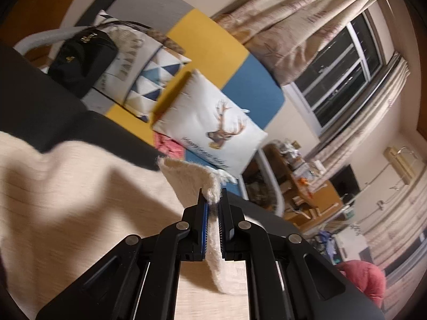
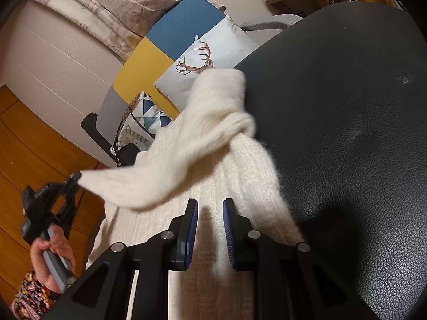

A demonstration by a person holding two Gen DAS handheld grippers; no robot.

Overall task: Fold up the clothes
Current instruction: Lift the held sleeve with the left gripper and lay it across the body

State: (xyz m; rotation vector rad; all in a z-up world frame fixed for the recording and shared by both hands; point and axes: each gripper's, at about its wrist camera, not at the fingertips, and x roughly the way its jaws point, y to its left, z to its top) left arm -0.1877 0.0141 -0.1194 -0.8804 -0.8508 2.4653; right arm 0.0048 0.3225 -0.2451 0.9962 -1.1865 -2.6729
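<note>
Left gripper [image 1: 212,200]: I am seeing its jaws closed tight on a fuzzy edge of the cream sweater [image 2: 186,208], and in the right wrist view I am seeing that pinched sleeve [image 2: 149,170] stretching through the air — blurred — from the body of the sweater toward the left gripper, which a hand [image 2: 50,256] is gripping. Right gripper [image 2: 210,229]: its jaws are standing part-way open with nothing between them, hovering just over the sweater, which is lying on a black leather surface [image 2: 347,106] near a deer cushion [image 2: 202,61].
</note>
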